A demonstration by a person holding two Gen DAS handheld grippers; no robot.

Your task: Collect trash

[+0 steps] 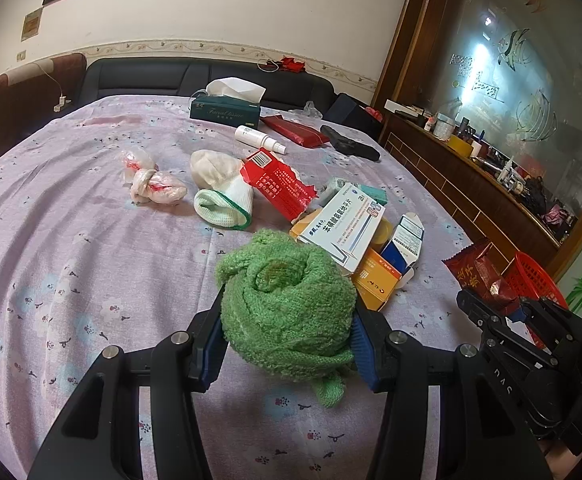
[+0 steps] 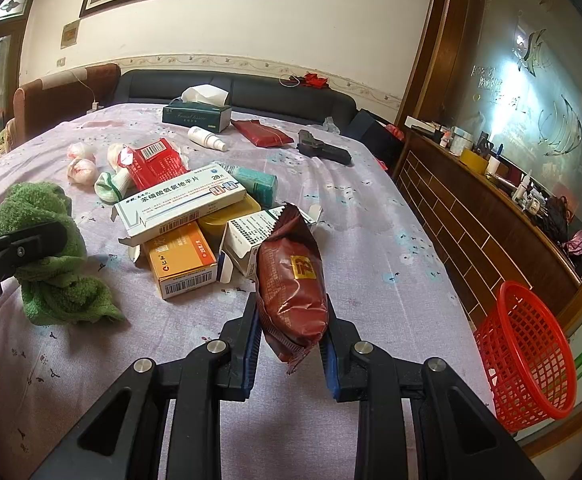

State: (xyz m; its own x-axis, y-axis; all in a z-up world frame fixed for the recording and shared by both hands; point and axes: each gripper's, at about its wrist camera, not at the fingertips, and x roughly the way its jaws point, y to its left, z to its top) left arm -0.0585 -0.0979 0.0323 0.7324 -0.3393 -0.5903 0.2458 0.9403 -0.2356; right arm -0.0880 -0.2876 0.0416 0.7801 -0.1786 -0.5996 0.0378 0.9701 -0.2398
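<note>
Dim, sharp fisheye views; lamp glare on glass panel [image 1: 483, 60].

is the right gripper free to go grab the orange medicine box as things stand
Probably not yet. The right gripper is shut on the brown snack packet, so its fingers are occupied. The orange medicine box lies uncovered at its near end, so the path looks clear once the packet is dropped.

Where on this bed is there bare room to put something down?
Bare bedspread lies left of the green cloth, and between the brown snack packet and the red basket. The medicine boxes, up to the tissue box, are crowded.
</note>
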